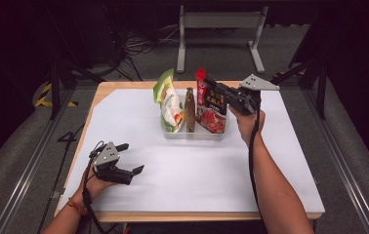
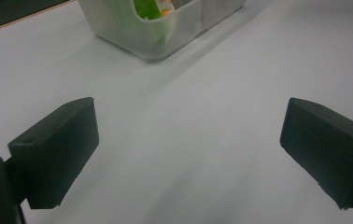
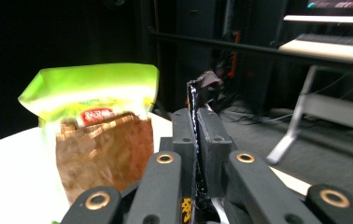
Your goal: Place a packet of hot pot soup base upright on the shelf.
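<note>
Pinching the top seam of the red pouch (image 1: pixel 211 105), the right gripper (image 1: pixel 215 89) is holding its jaws nearly shut on that thin edge, which in the right gripper view is showing as a dark strip (image 3: pixel 194 135) squeezed between the two black pads. The pouch is standing at the right end of the clear tray (image 1: pixel 194 135), near the far edge of the worktop (image 1: pixel 212 170), beside a slim brown pack (image 1: pixel 190 109) and a green bag (image 1: pixel 169 102). It is looking light and soft, a foil sort of bag that will likely sag and swing below the grip, and its glossy skin may slip; the flat sealed top seems the firmest place to hold, and the jaws are sitting there. The left gripper (image 1: pixel 130 158) is resting low on the worktop near the front left, its jaws standing wide apart with nothing between them. The pouch's lower part is sitting behind the tray wall, so whether it is touching the bottom is hard to tell. Its print is too small to read, and the right gripper is covering its upper right corner
</note>
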`<state>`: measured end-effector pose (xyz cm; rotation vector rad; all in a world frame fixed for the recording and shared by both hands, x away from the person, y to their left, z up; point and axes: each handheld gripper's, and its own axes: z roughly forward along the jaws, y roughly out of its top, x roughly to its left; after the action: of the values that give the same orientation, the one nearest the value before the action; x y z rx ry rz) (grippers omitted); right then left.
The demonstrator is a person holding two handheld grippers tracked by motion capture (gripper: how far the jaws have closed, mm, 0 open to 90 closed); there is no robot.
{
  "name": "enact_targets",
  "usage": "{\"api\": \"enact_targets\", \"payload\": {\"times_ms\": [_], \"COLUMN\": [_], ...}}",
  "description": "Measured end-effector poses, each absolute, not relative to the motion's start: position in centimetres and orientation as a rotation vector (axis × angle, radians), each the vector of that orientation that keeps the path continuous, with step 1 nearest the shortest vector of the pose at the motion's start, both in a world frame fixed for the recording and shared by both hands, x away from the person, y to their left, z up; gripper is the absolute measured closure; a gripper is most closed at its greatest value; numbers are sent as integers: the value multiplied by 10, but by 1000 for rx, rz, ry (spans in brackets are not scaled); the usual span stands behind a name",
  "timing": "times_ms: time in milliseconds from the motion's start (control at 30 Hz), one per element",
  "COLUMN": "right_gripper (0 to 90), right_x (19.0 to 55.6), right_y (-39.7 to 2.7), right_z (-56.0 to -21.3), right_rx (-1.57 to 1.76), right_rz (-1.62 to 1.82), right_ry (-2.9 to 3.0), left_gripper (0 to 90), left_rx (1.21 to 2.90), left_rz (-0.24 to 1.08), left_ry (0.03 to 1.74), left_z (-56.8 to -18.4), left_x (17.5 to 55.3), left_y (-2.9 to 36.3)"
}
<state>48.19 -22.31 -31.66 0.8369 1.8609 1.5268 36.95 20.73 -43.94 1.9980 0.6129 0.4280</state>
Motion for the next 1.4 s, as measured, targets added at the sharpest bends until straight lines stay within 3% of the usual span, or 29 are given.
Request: {"api": "enact_targets", "payload": {"times_ms": [267,1400], "right_gripper": [855,809], "right_x": [477,471], "right_y": [-246,-242], "right_z": [-325,-315], "right_rx": [885,863], "right_rz": [1569,1365], "right_ry": [1841,1936], "left_gripper": [51,52], "left_rx": [2001,2027], "left_rz": [426,442], "left_ry": [621,596], "left_z": [-440,-440], "left_x": [370,370], "left_y": [206,205]}}
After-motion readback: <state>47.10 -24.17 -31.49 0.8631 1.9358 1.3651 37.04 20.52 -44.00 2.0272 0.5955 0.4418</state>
